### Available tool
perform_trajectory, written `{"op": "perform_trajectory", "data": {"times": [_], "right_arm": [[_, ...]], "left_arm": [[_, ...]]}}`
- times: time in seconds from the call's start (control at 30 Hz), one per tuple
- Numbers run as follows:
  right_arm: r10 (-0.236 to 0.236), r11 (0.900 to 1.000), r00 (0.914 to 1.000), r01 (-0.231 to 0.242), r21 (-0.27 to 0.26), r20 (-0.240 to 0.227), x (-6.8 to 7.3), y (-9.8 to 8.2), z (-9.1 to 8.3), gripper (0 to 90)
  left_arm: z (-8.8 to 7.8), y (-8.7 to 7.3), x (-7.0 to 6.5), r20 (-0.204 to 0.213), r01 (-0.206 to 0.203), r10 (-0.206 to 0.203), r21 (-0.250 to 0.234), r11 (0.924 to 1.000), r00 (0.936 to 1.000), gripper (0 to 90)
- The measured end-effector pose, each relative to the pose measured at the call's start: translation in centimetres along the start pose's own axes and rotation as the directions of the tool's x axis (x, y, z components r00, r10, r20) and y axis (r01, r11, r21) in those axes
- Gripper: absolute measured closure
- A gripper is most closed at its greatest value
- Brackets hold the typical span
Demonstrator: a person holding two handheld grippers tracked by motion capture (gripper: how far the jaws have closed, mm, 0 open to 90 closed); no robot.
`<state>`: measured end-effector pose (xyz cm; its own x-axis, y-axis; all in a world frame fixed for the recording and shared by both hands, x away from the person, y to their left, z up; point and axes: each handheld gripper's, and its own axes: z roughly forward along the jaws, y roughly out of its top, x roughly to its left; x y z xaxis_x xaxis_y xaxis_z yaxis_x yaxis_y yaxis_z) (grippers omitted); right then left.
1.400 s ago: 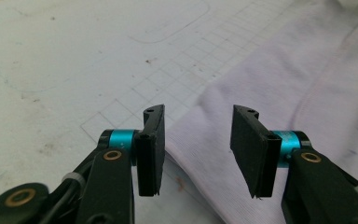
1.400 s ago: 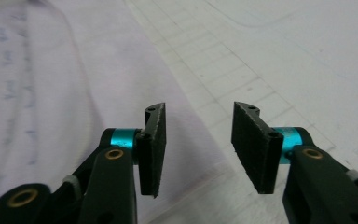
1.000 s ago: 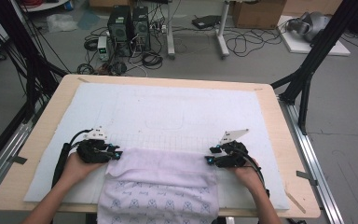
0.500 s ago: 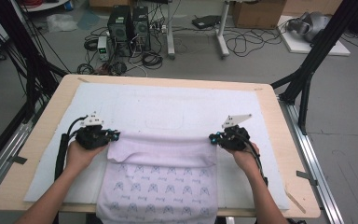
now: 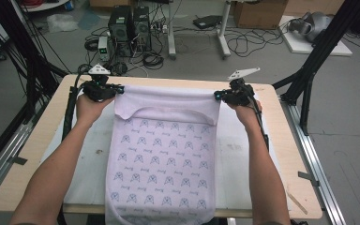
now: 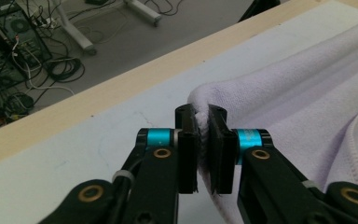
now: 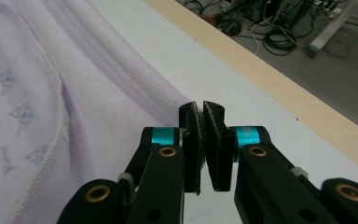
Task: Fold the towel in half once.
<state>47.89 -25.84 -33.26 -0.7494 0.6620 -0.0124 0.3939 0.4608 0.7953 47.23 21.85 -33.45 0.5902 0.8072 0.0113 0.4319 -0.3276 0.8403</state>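
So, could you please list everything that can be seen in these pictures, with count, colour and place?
garment: one, pale lilac with small blue printed figures, spread down the middle of the table, far edge held at both corners, near edge hanging over the table's near side
mat: one, white, under the garment
table: one, light wood, centre of the high view
computer towers: two, black, on the floor beyond the table
cables: many, black, on the floor
cardboard box: one, brown, on the floor at the back
left gripper: one, black with blue rings, shut on the garment's far left corner
right gripper: one, black with blue rings, shut on the far right corner
forearms: two, bare, coming in from the bottom
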Motion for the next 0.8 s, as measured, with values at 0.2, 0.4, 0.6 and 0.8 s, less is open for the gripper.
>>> {"op": "perform_trajectory", "data": {"times": [0.2, 0.4, 0.6, 0.8], "right_arm": [[0.054, 0.998, 0.9984, -0.053, 0.029, -0.02, 0.1, -2.8, 1.8, 57.3], [0.043, 0.998, 0.997, -0.039, 0.054, -0.064, 2.0, -5.3, 2.3, 52.1], [0.041, 0.998, 0.994, -0.035, 0.061, -0.101, 3.6, -7.0, 2.4, 48.9], [0.036, 0.997, 0.9929, -0.028, 0.073, -0.114, 4.6, -8.2, 2.4, 47.4]], "left_arm": [[0.2, -3.5, 1.3, 0.038, 0.048, -0.051, 0.074, 0.9961, 0.998, 54.0], [-0.2, -6.5, 0.2, 0.121, 0.023, -0.032, 0.08, 0.9965, 0.9921, 50.9], [-0.3, -8.1, -1.4, 0.195, -0.012, -0.009, 0.104, 0.9945, 0.9808, 48.9], [-0.6, -8.8, -2.7, 0.251, -0.051, 0.022, 0.109, 0.9927, 0.9676, 45.6]]}}
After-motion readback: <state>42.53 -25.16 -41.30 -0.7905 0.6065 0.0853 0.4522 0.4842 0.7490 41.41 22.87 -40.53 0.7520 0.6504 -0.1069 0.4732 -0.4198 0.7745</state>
